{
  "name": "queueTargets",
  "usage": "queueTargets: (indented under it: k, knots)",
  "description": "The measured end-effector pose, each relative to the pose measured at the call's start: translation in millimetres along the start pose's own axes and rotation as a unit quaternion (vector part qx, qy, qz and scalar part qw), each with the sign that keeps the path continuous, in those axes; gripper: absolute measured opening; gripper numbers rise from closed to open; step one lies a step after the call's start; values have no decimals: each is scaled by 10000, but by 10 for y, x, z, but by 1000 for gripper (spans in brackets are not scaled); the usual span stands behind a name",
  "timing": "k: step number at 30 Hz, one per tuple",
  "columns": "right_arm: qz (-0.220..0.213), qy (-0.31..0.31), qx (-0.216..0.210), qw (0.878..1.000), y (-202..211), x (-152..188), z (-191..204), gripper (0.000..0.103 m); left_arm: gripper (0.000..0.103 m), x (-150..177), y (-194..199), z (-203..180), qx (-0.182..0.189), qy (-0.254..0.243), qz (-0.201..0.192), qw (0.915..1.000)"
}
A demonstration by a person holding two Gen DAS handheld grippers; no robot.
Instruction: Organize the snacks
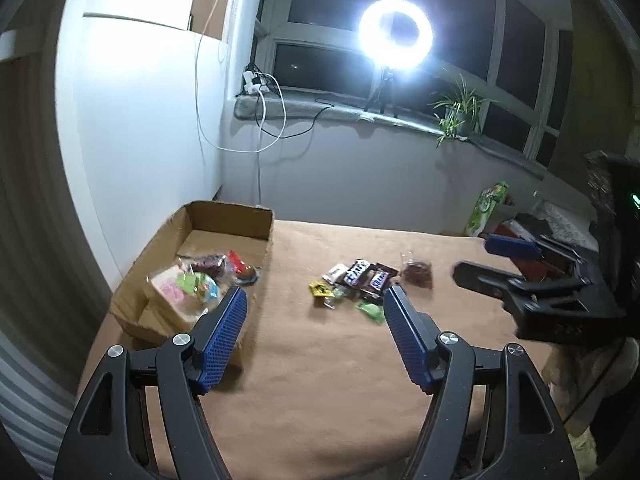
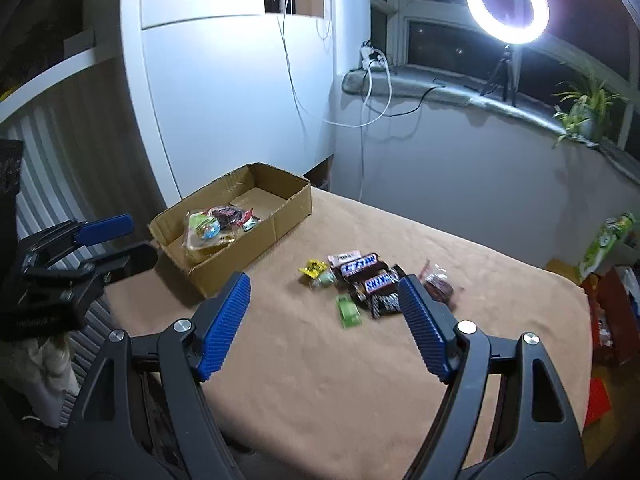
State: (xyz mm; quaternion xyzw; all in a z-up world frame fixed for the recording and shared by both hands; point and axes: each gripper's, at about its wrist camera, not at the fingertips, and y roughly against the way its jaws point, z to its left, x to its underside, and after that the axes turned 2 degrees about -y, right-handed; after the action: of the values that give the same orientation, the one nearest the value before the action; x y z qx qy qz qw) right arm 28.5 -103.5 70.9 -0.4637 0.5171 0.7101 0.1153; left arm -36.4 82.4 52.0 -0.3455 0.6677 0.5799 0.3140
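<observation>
An open cardboard box [image 1: 236, 220] [image 2: 288, 208] stands at the table's far left and holds several wrapped snacks [image 1: 192, 286] [image 2: 212, 226]. A loose pile of candy bars [image 1: 362, 274] [image 2: 366, 274], a yellow packet [image 1: 320, 290] [image 2: 314, 268], a green packet [image 1: 370, 312] [image 2: 349, 311] and a small clear bag of dark sweets [image 1: 418, 274] [image 2: 438, 284] lie mid-table. My left gripper [image 1: 314, 296] is open and empty, above the table between box and pile. My right gripper [image 2: 324, 284] is open and empty, just short of the pile.
The table has a tan cloth [image 1: 320, 380] [image 2: 340, 380]. A ring light [image 1: 396, 34] [image 2: 507, 3], cables and a plant [image 1: 460, 112] stand on the windowsill behind. A green carton [image 1: 486, 208] [image 2: 604, 242] and red boxes sit off the right edge.
</observation>
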Motion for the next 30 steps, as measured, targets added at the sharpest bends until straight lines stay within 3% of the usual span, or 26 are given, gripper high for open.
queueTargets:
  k: [5,10,16,20,27,30]
  knots:
    - [-149,20,189,9997,391,183,81,79,71,69,162,-50,163,142,-46,9998]
    - [-251,39,383,9989,686,335,166,79,71,150,305,-234,353,-199,-144,9991]
    - [-275,40,471,9985,783,390,108,79,71,165,224,-251,498,-193,-103,9985]
    - [-93,-187,426,9989,583,364,-139,79,71,155,70,-250,467,-330,-57,9983]
    - [272,-653,312,9970,113,362,-706,79,70,217,-458,-162,440,-382,374,9976]
    - [453,-771,330,9954,-96,412,-946,79,62,259,-754,-170,469,-416,651,9959]
